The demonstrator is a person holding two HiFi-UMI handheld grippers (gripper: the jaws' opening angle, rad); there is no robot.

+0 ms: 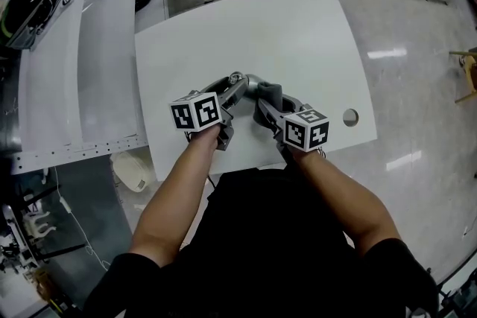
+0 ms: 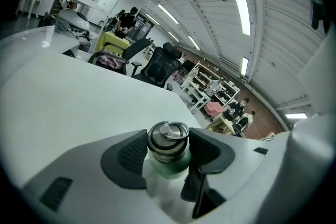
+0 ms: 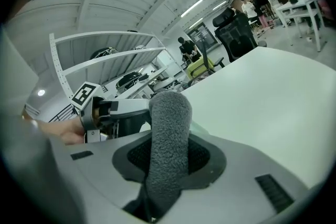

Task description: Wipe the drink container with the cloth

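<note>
- Drink bottle [image 1: 248, 83] in the head view sits between the two sets of fingers above the white desk [image 1: 298, 33]. The left gripper [image 1: 232, 89] reaches it from the left. The right gripper [image 1: 265, 106] comes in from the right with a grey cloth [image 1: 270, 94], which lies close against the bottle's right side.
- Left gripper view: the fingers [image 2: 130, 153] are closed on the bottle's top, one dark pad on each side. The steel cap [image 2: 168, 136], with its ring, stands at the fingertips. The pale green body runs back between the pads, and the desk spreads beyond the fingertips.
- Right gripper view: the fingers [image 3: 207, 157] are clamped on the fuzzy cloth, which sticks out as a thick roll past the fingertips. The left gripper shows beyond them to the left, and the desk lies ahead and to the right.
</note>
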